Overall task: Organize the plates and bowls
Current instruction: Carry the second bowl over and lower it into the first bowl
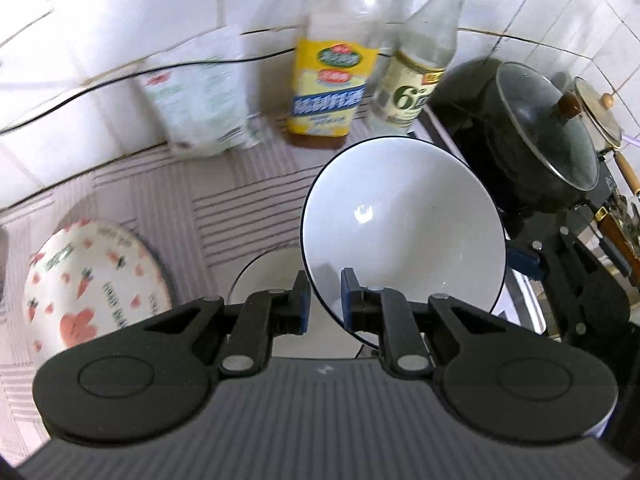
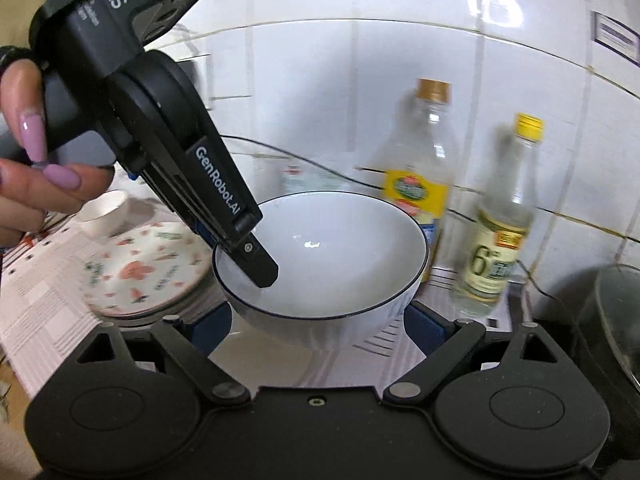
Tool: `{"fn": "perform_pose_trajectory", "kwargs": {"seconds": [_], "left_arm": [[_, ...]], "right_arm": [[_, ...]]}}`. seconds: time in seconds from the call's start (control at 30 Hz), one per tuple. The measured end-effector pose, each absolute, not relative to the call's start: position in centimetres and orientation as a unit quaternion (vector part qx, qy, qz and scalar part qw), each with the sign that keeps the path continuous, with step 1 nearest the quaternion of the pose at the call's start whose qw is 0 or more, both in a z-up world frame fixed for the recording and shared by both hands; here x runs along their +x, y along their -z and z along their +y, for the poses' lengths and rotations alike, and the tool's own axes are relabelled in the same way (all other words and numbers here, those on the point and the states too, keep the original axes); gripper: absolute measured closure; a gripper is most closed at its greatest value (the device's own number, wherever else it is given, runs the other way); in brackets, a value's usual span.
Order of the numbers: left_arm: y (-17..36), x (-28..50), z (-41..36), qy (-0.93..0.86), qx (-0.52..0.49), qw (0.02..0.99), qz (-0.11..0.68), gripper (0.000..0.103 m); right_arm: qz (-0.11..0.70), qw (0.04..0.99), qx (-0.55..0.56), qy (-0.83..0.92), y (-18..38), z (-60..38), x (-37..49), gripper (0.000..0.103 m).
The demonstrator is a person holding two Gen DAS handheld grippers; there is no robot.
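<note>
A white bowl with a dark rim (image 1: 400,224) (image 2: 332,256) hangs in the air above the counter. My left gripper (image 1: 325,300) is shut on the bowl's near rim; in the right wrist view the left gripper (image 2: 256,268) reaches in from the upper left, one finger inside the bowl. My right gripper (image 2: 318,328) is wide open with a pad on each side of the bowl's base; I cannot tell if they touch it. A carrot-patterned plate (image 1: 92,280) (image 2: 148,264) lies to the left. Another white bowl (image 1: 276,276) sits beneath the held one.
Two bottles (image 1: 336,64) (image 1: 420,64) and a white bag (image 1: 200,96) stand against the tiled wall. A black pot with a glass lid (image 1: 532,132) sits on the right. A small white cup (image 2: 104,212) stands behind the plate. A striped cloth (image 1: 240,208) covers the counter.
</note>
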State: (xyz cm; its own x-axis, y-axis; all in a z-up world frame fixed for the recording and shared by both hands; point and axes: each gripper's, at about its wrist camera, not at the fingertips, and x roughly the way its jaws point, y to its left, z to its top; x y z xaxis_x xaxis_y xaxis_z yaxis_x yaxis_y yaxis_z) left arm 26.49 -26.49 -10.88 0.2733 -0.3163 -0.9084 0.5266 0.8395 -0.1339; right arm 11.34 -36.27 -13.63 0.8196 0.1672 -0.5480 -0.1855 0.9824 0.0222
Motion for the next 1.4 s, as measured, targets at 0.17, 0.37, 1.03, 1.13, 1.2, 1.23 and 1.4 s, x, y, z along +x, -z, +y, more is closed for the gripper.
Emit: {"fn": "perform_pose_trajectory", "kwargs": {"seconds": [0.17,0.37,1.03,1.13,1.2,1.23,1.4], "left_arm": [[11.5,25.7,-24.0,0.242,0.092,0.793,0.552,0.089],[14.3,26.0,-22.7,0.218,0.081,0.777,0.585,0.089],[18.1,27.2,-24.7,0.197,0.162,0.743,0.619,0.086],[18.2,27.1,-25.0,0.194,0.174,0.741,0.619,0.084],[18.2,27.1,-25.3,0.189,0.183,0.740,0.618,0.084],[18.3,27.1,-25.4,0.184,0.188,0.738,0.621,0.084],[18.8,27.0,-25.8,0.168,0.204,0.733,0.627,0.081]], "right_arm": [[0.303,0.943,-0.028,-0.131,13.9,-34.3,10.9,0.007],[0.317,0.936,-0.009,-0.152,15.4,-33.5,11.7,0.007],[0.363,0.921,-0.022,-0.142,18.5,-32.4,13.7,0.007],[0.370,0.918,-0.036,-0.139,18.7,-32.0,13.9,0.007],[0.373,0.917,-0.047,-0.137,18.8,-31.8,14.0,0.007],[0.374,0.916,-0.053,-0.138,19.0,-31.7,14.1,0.007],[0.380,0.913,-0.052,-0.142,19.3,-31.5,14.2,0.006]]}}
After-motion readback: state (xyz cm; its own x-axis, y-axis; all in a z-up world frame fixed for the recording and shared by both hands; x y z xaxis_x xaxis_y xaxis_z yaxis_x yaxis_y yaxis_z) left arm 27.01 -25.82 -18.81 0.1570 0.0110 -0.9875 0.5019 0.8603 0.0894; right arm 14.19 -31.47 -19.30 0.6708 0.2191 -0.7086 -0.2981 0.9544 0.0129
